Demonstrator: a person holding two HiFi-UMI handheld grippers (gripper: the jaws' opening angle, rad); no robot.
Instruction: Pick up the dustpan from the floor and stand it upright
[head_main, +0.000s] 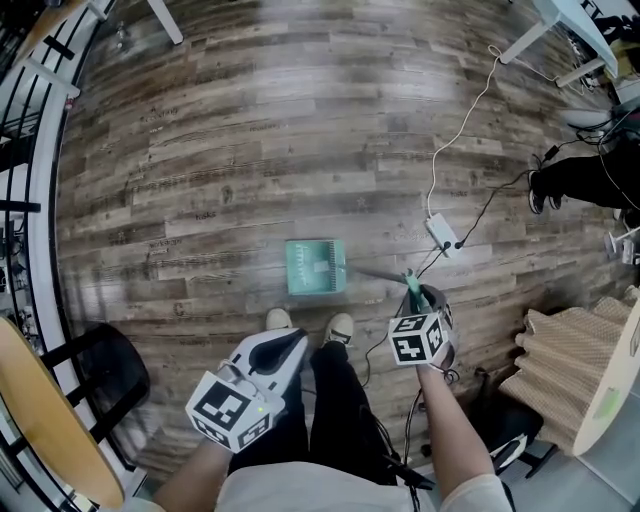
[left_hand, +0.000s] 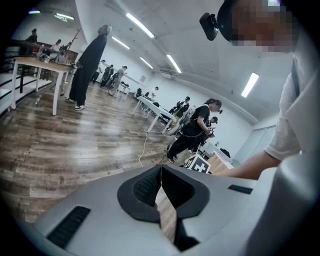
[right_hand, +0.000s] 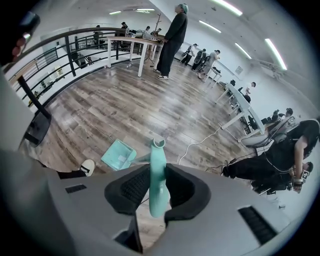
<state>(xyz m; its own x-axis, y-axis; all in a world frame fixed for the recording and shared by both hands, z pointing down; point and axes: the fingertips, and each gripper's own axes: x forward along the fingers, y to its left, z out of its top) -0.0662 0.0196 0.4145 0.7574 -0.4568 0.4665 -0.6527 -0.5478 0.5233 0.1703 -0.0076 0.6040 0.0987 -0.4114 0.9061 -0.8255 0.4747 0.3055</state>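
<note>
Across the head view, clamped the teal plastic long-handled dustpan (head_main: 315, 267) by its handle in the right gripper (head_main: 418, 293), pan low by the grey wood-plank floor (head_main: 250, 150); through left gripper view, pressed left gripper (left_hand: 161, 169) jaws together, empty; through right gripper view, pinched handle between both pads.

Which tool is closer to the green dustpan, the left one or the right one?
Right. The right tool grips the dustpan by its long handle. The left tool is shut and empty, apart from the dustpan, by the person's shoes.
</note>
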